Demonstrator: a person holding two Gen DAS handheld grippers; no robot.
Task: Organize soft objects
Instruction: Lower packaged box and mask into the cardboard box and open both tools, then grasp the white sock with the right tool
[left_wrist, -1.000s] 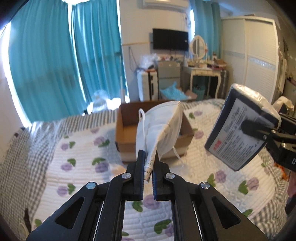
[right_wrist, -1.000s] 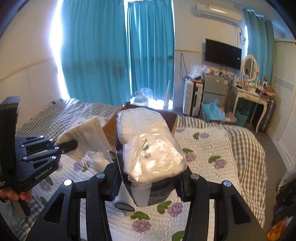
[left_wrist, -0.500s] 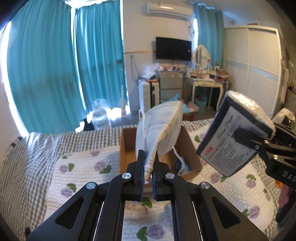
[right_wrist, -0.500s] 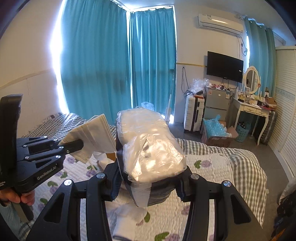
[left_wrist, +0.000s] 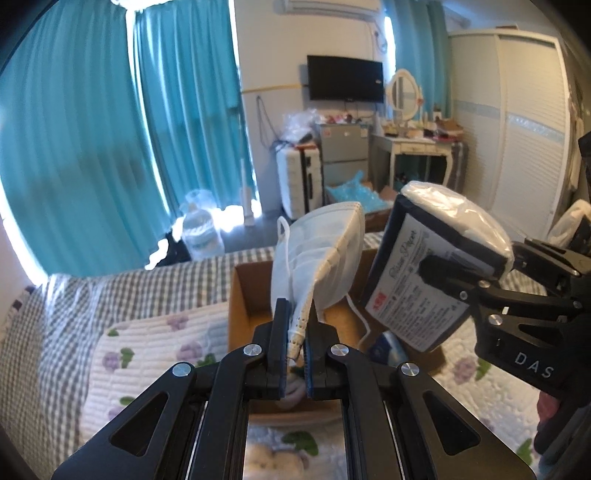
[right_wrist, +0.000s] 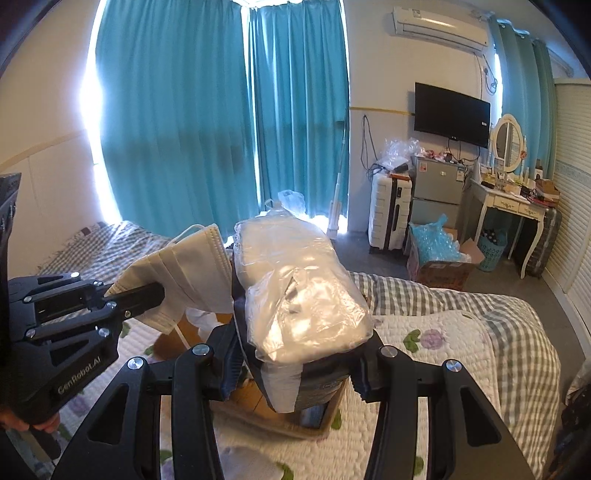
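You had the left claw (left_wrist: 295, 328) pinching one mask (left_wrist: 317, 254) by its edge, and the right claw (right_wrist: 295, 369) clamped on one tissue pack (right_wrist: 299, 291), both hanging over the single box (left_wrist: 247, 288) just ahead of and below the claws. I'd have lowered each into the box before letting go, mask first, since it's floppy and could drift onto the bed (right_wrist: 461, 343).
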